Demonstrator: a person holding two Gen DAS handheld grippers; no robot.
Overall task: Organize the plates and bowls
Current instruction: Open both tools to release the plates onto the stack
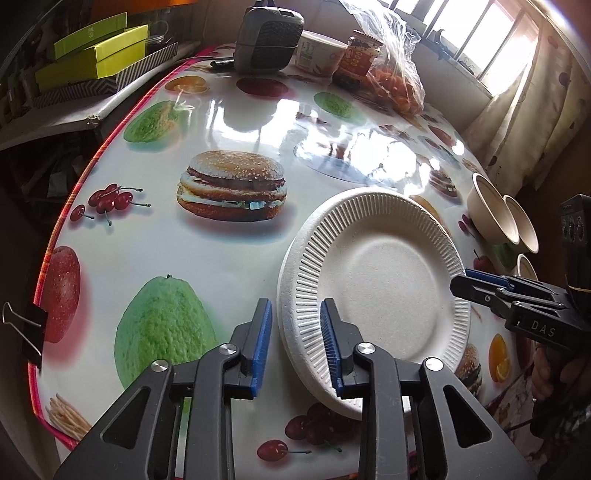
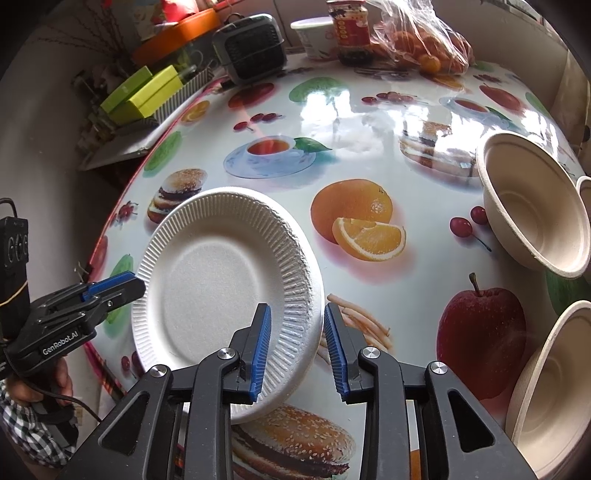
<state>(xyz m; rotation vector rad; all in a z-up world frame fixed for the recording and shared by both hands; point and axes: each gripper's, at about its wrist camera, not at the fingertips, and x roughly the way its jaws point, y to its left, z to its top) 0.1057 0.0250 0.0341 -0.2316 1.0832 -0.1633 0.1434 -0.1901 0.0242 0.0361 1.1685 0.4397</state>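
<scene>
paper plates between two grippers on a fruit-and-burger tablecloth

left wrist view: the left gripper (image 1: 296, 339) has its blue pads a bit apart around the near rim of the white paper plate stack (image 1: 373, 291), not visibly pinching it. the stack lies flat on the table (image 1: 229, 258). the right gripper (image 1: 466, 286) comes in from the right at the far rim, with "das" readable on its black body; can't tell its gap from here. three beige bowls (image 1: 495, 214) sit at the right edge. right wrist view: the right gripper's pads straddle the plate stack's right rim, slightly open, no clear squeeze. the left gripper's body reads "genrobot.ai". the back jar (image 2: 351, 29) label is too blurry to read.
</scene>
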